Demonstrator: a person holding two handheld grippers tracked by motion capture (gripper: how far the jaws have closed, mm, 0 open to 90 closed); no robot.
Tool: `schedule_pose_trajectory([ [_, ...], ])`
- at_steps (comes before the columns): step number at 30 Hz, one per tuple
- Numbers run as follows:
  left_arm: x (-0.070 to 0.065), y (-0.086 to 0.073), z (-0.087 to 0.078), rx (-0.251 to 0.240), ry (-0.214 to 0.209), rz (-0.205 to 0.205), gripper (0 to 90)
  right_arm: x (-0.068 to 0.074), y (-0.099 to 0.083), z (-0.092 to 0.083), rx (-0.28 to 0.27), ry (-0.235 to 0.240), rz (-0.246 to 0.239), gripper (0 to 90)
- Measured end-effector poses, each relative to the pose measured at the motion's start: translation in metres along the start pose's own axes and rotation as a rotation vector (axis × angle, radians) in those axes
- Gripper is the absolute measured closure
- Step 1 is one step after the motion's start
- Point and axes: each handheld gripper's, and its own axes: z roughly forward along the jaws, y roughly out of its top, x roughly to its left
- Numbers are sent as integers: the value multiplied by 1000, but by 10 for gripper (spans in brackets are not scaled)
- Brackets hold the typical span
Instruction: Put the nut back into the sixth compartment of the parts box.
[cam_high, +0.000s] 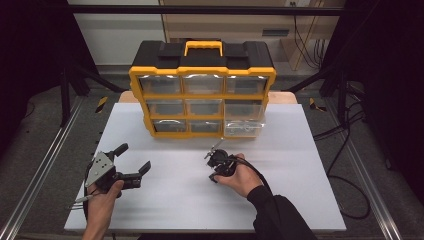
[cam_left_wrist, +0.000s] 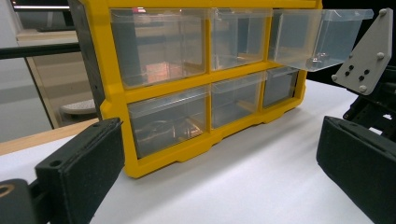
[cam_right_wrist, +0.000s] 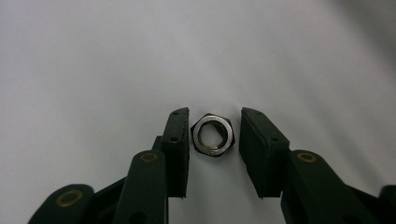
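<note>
The right gripper is pointed down at the white table, its jaws narrowed around a steel hex nut that lies flat between them. The nut appears to touch the pad at its 9 o'clock side, with a small gap left at 3 o'clock, so the jaws are not yet closed on it. This looks like the pick-up step of a sorting job: the nut is probably meant for the yellow drawer organizer, at 12 o'clock from the right gripper in the high view. One clear drawer, in the bottom row at the right, is pulled out and seems the likely destination.

The next move calls for closing the last gap squarely on two opposite flats, then lifting straight up so the nut does not roll out.

The nut is small, six-sided and bright on its face, with a dark threaded bore; its thin profile gives the pads little to bite.

The left gripper rests at 9 o'clock from the right one, jaws spread wide and holding nothing
</note>
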Motion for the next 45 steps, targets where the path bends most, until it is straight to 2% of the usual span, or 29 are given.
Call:
schedule_pose_trajectory([
  [2,0,0,0,1,-1,1,9,0,0,0,3,-2,-7,646],
  [3,0,0,0,2,-2,1,9,2,0,0,7,4,17,652],
  [4,0,0,0,2,-3,1,9,0,0,1,7,-2,-7,660],
  [6,0,0,0,1,-3,1,9,2,1,1,13,1,2,677],
  [9,0,0,0,0,-1,0,9,2,0,1,8,-5,-19,680],
  [13,0,0,0,1,-2,1,9,5,1,1,10,-8,2,698],
  [14,0,0,0,1,-2,2,9,3,0,1,9,-16,-25,698],
  [15,0,0,0,2,-2,2,9,4,0,1,6,-18,-31,698],
  [20,0,0,0,0,0,0,9,5,-1,1,8,-23,-38,699],
  [22,0,0,0,0,0,1,9,6,-1,-1,6,-23,-26,699],
  [24,0,0,0,0,0,1,9,5,-2,-4,-11,-31,-44,699],
  [29,0,0,0,-1,1,0,9,6,-4,-19,-60,-39,-29,699],
  [30,0,0,0,-1,1,0,9,8,-5,-23,-76,-34,-11,699],
  [34,0,0,0,2,0,2,9,9,-10,-37,-134,-43,-32,699],
  [40,1,0,-1,1,3,0,9,14,-14,-55,-196,-61,-34,699],
  [43,0,0,-1,0,2,0,9,14,-17,-65,-202,-81,-48,699],
  [45,0,0,-1,0,2,1,9,14,-18,-73,-225,-84,-41,699],
])
